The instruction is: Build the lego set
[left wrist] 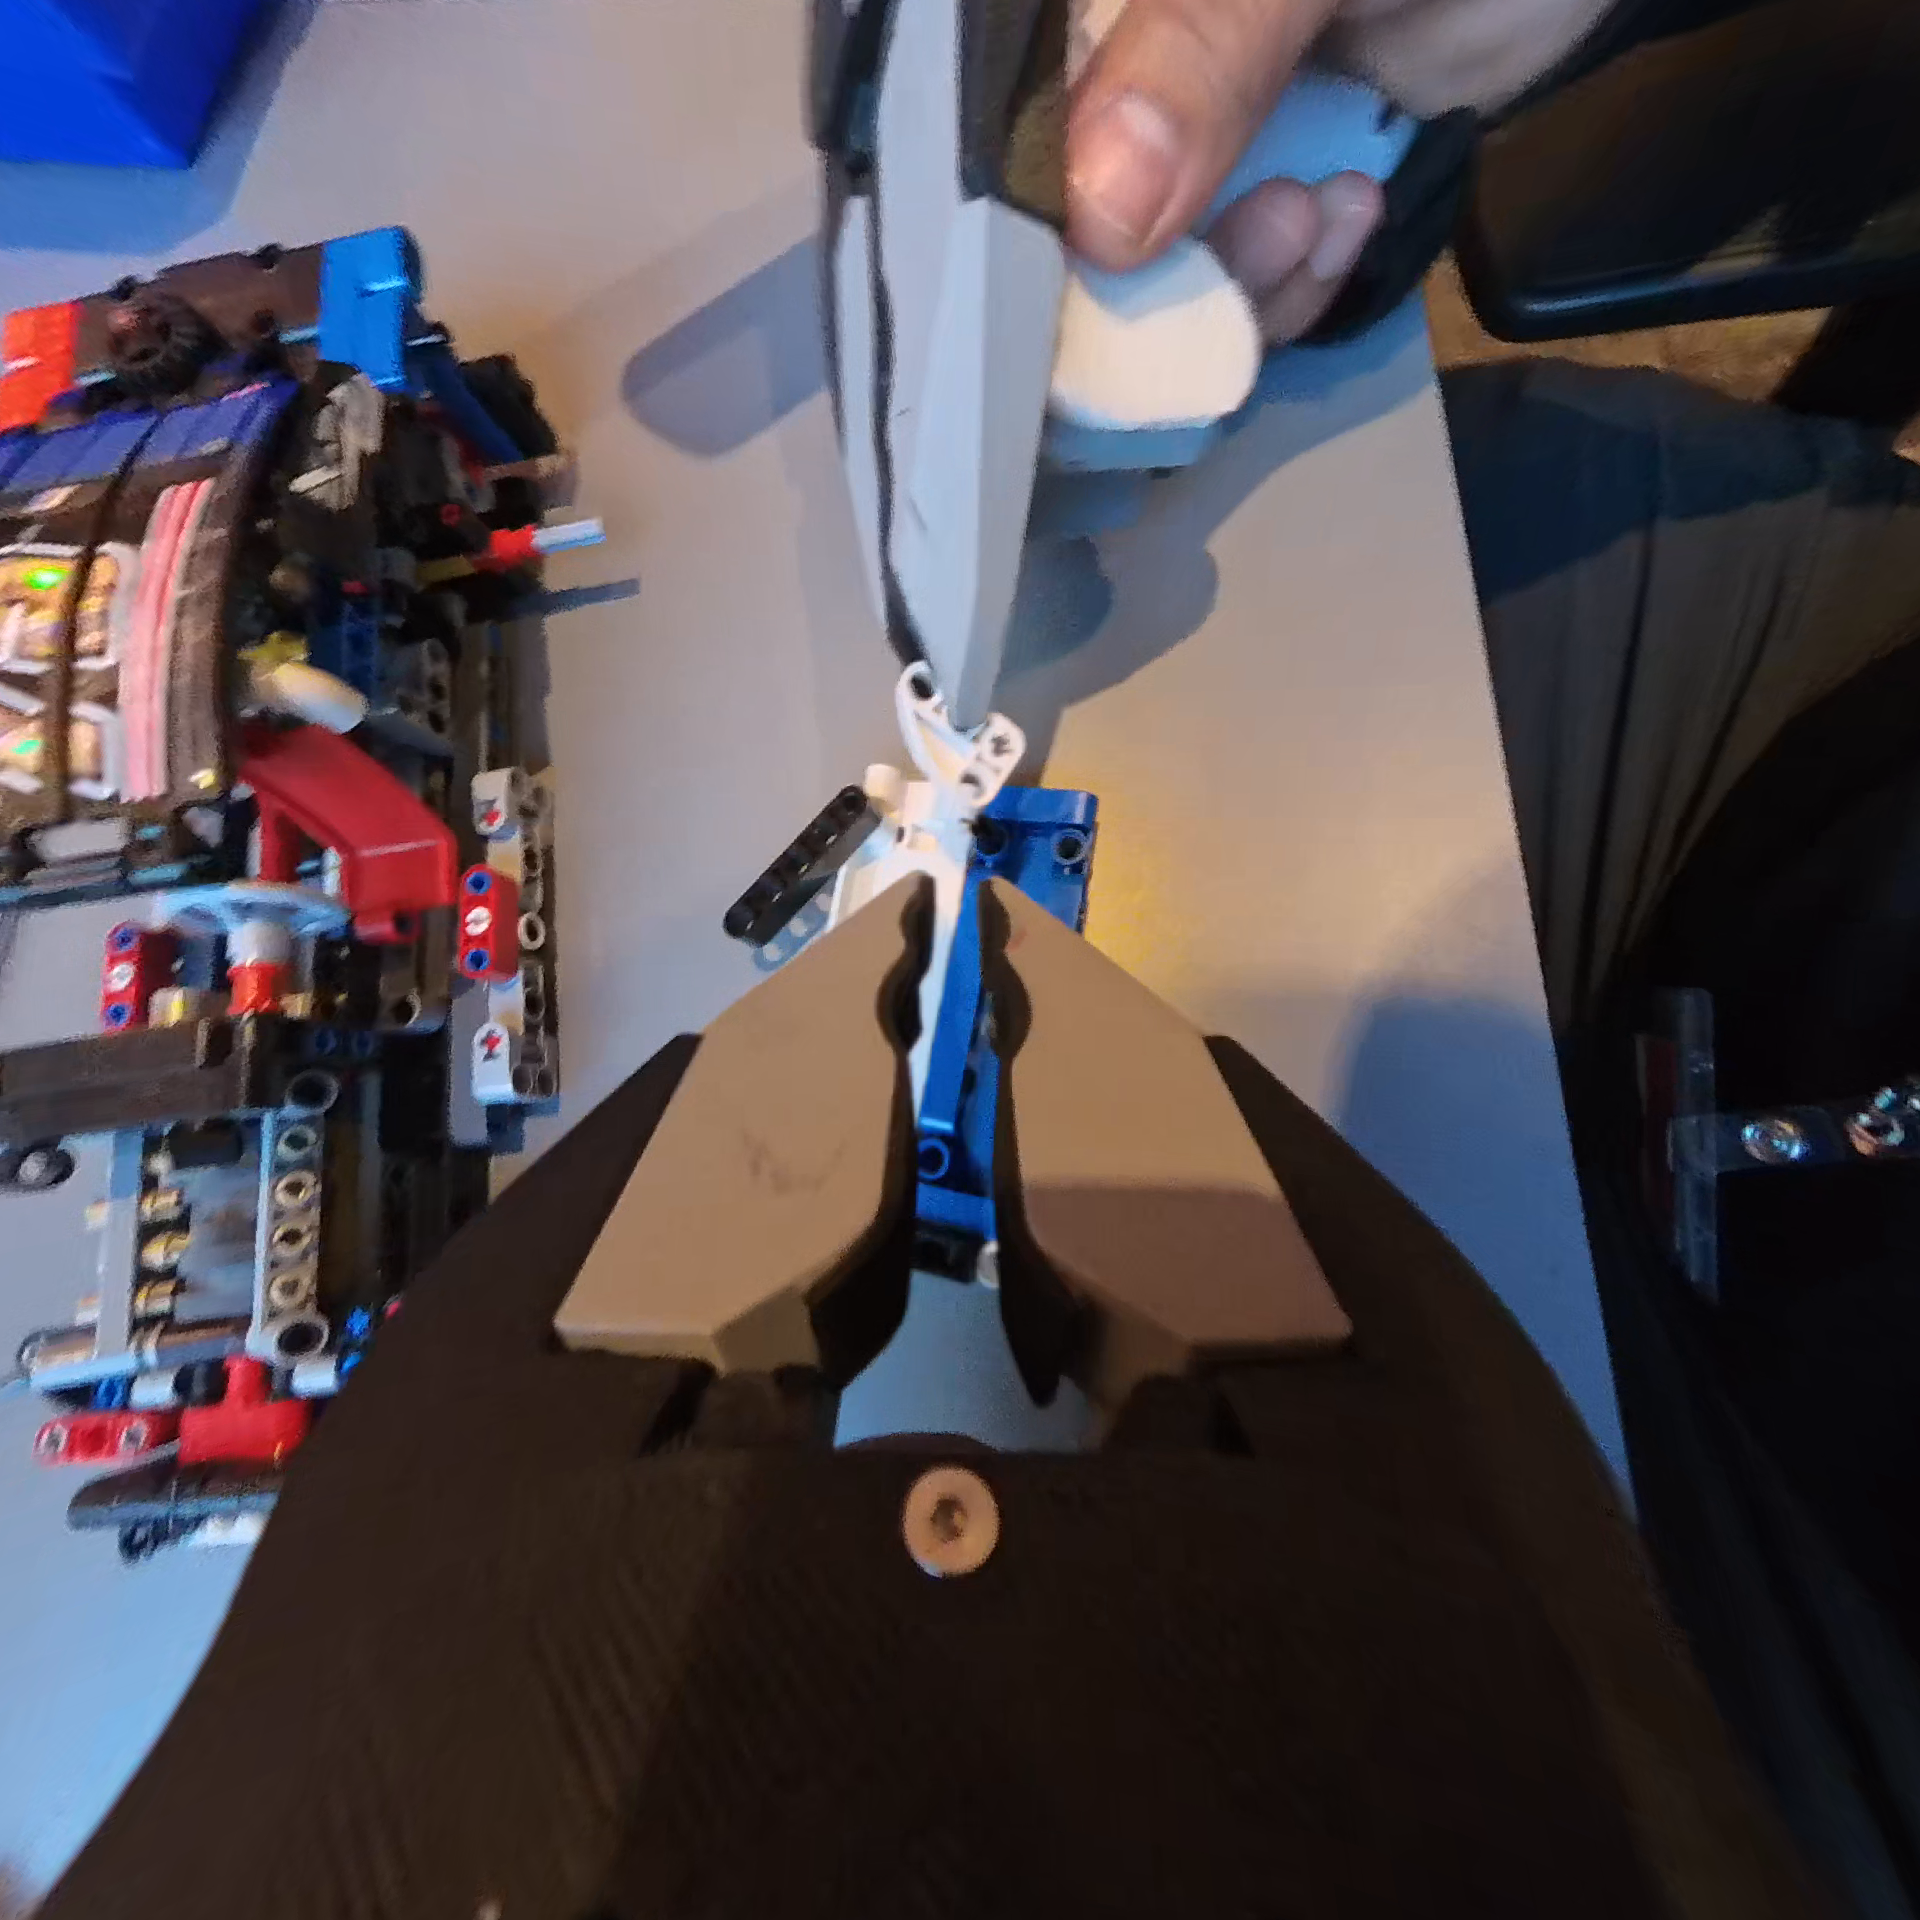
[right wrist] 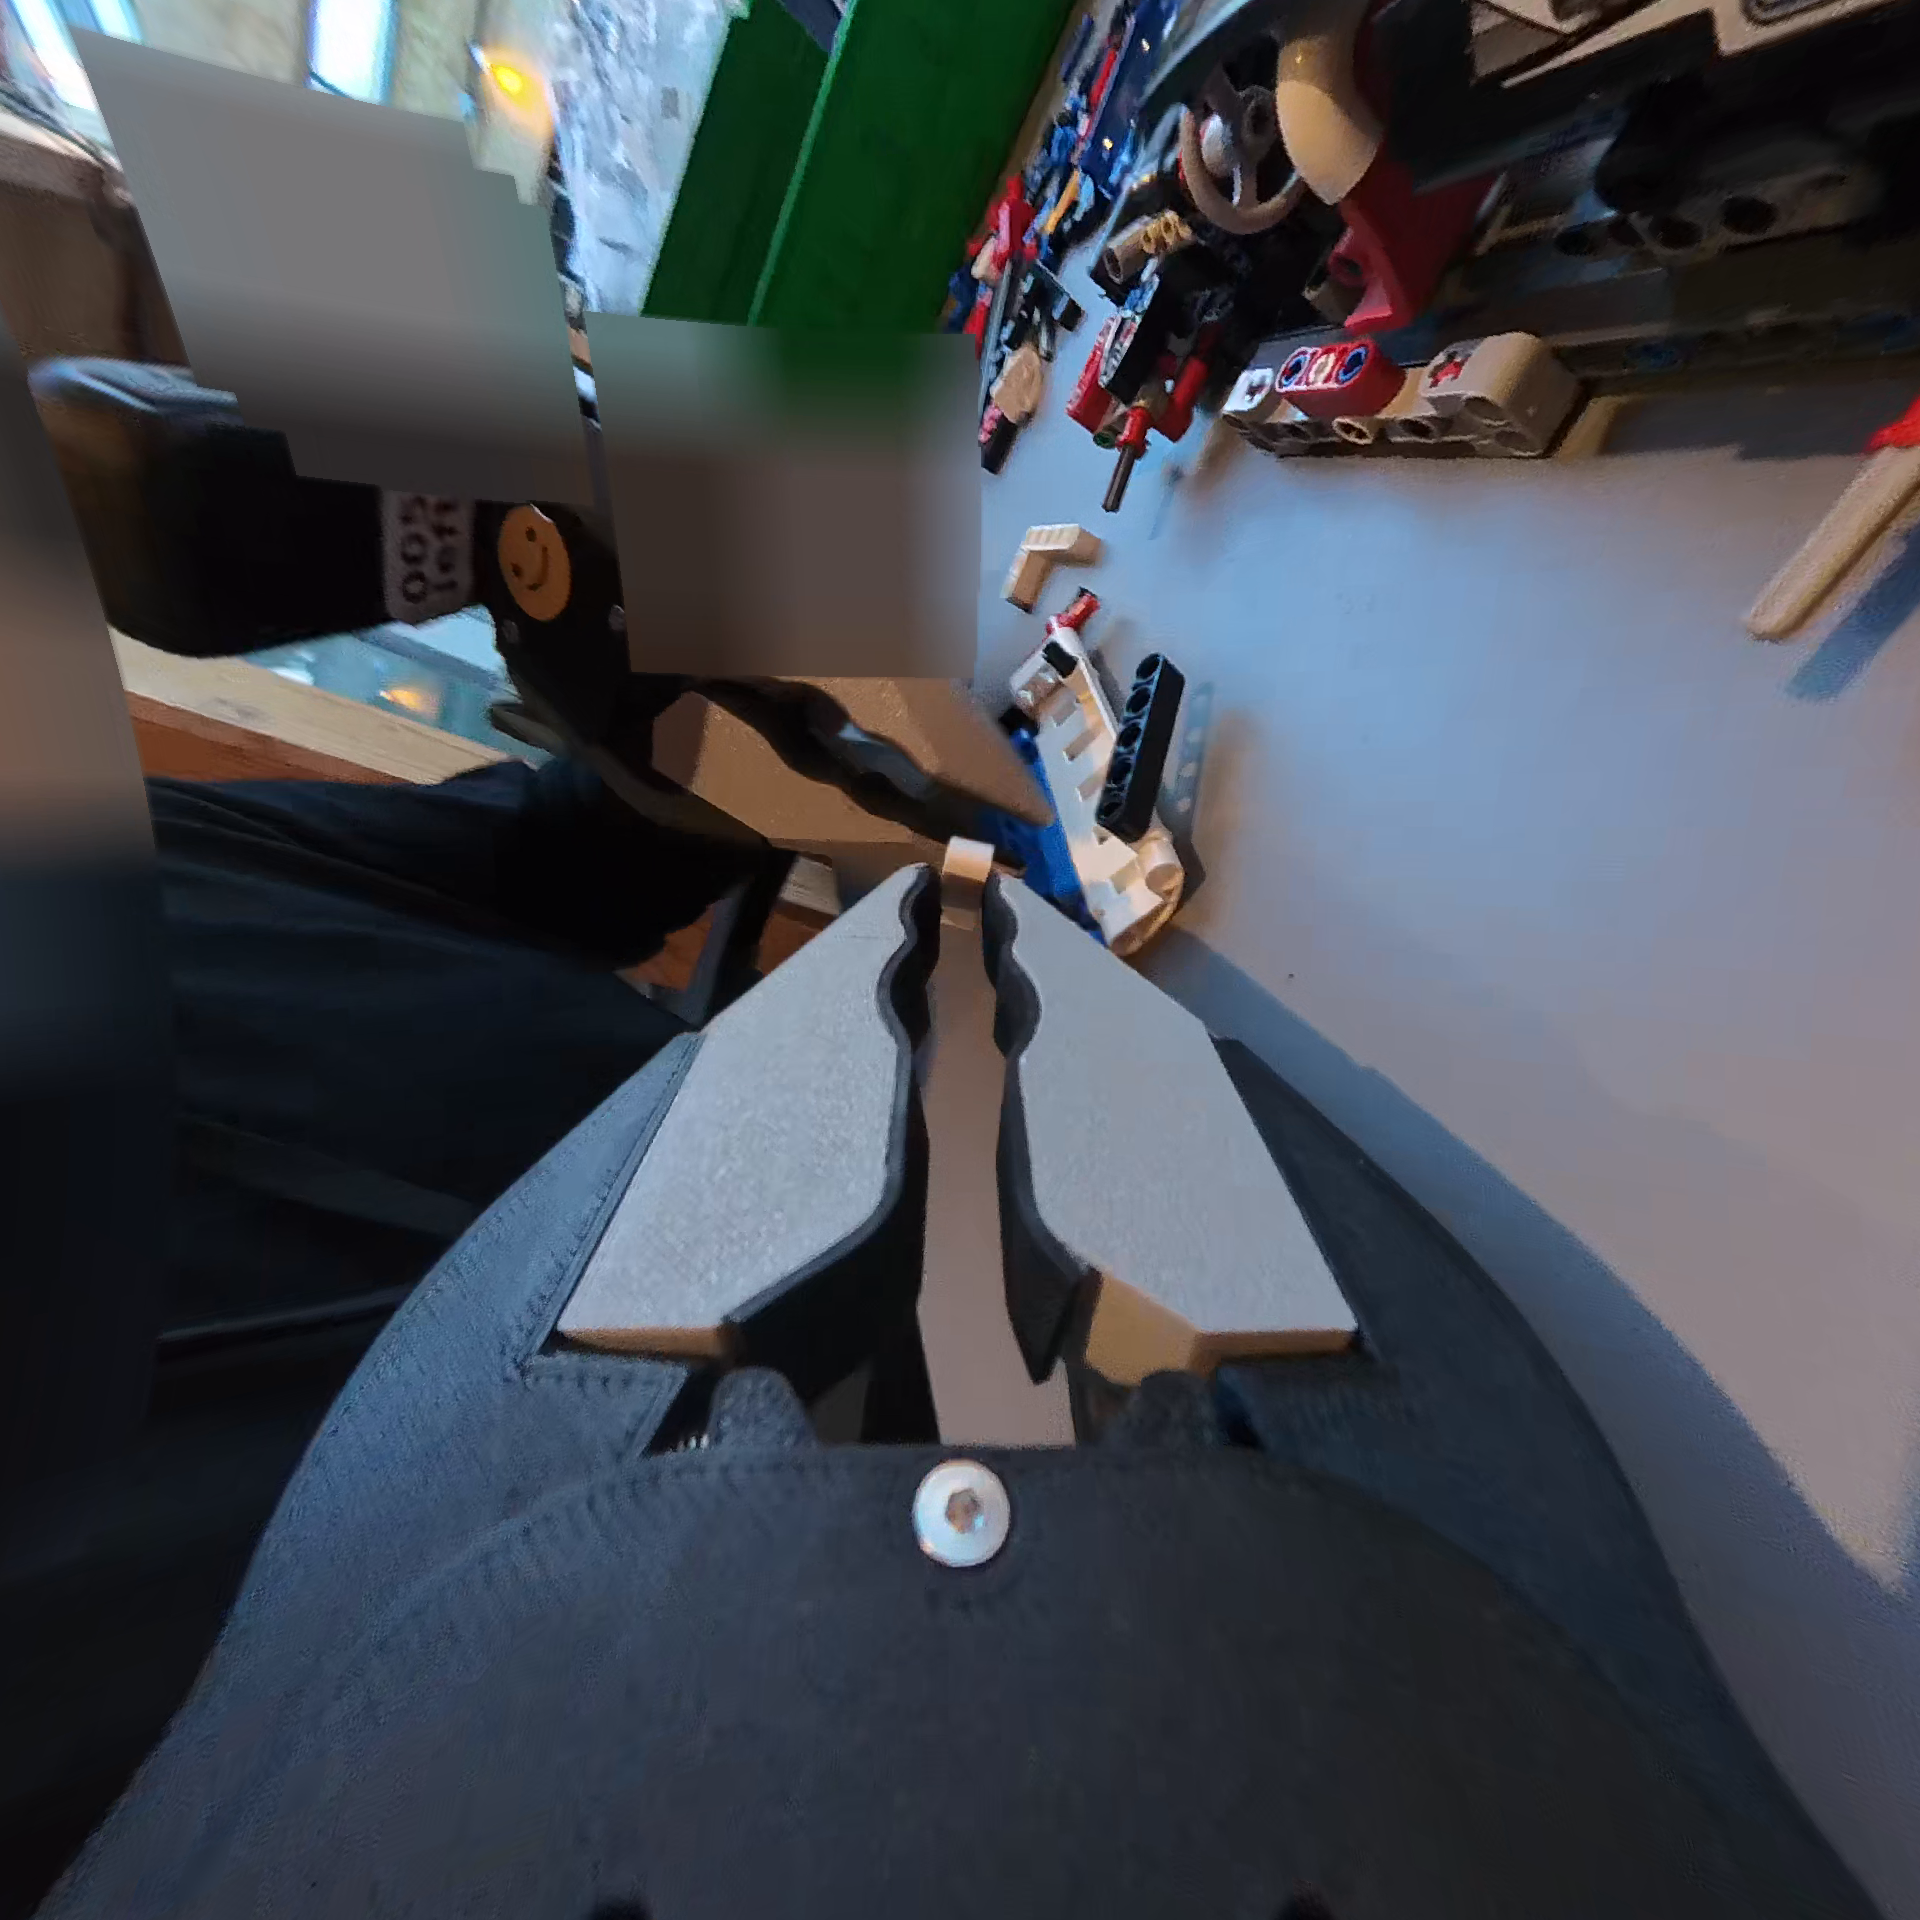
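My left gripper (left wrist: 954, 894) is shut on a blue and white sub-assembly (left wrist: 961, 997); its pads press the white panel on one side and the blue panel (left wrist: 1039, 842) on the other. A black beam (left wrist: 800, 873) sticks out from its left. My right gripper (left wrist: 966, 707) comes in from above, shut on a small white connector (left wrist: 961, 732) that it holds against the sub-assembly's far end. In the right wrist view my right gripper (right wrist: 961, 888) pinches that small white piece (right wrist: 966, 868). Just beyond it, the left gripper (right wrist: 1029, 810) holds the sub-assembly (right wrist: 1081, 748) on the grey table (right wrist: 1455, 831).
The large car model (left wrist: 260, 727) lies to the left on the table; it also shows in the right wrist view (right wrist: 1455, 208). A blue box (left wrist: 114, 73) stands far left. A hand (left wrist: 1164, 125) grips the right tool. Loose parts, such as a tan angled piece (right wrist: 1044, 561), lie beyond. The table edge (left wrist: 1507, 727) runs close on the right. Both grippers' tips are close together, under 4 cm apart.
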